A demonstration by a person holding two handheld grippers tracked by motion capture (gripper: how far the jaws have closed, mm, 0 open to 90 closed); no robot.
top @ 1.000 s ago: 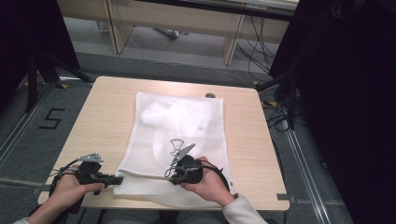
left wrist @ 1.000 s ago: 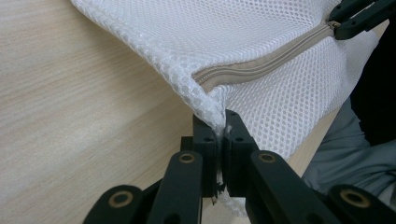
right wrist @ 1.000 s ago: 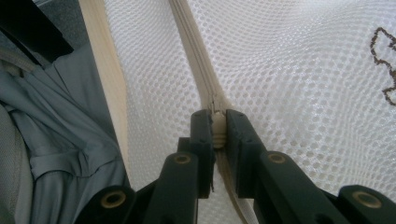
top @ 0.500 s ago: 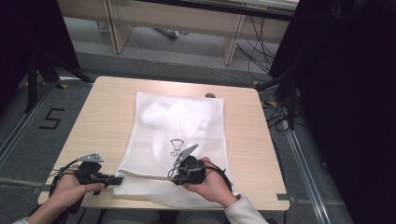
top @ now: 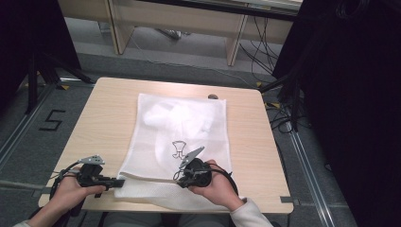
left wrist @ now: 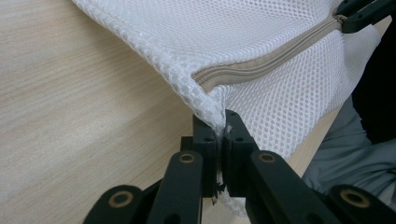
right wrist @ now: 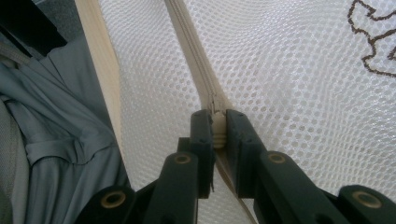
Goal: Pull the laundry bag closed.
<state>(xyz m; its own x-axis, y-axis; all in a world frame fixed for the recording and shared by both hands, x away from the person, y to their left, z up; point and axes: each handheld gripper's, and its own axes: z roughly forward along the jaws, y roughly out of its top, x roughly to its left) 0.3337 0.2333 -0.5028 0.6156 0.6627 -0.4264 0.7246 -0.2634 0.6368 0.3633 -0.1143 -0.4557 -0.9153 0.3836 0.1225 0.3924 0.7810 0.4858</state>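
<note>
From the high view we are looking at a white mesh laundry bag (top: 182, 137) lying flat on the table (top: 94, 118), its zipper edge along the table's near side. We are holding the left gripper (top: 113, 181) at the bag's near left corner and the right gripper (top: 182, 174) on the zipper line, partway toward the right of that corner.

In the left gripper view we are clamping the jaws closed on the corner (left wrist: 212, 114) of the mesh, just below where the zipper (left wrist: 266, 60) ends. The fabric is draping and puckering, so we are judging it light, soft and limp, and likely to bunch unless anchored.

In the right gripper view we are pinching the jaws closed on the small ribbed zipper pull (right wrist: 218, 128), with the zipper tape (right wrist: 187, 42) running away over the mesh. We are judging the pull small and liable to slip; the corner and the pull are the sound holds, one bracing against the other.
</note>
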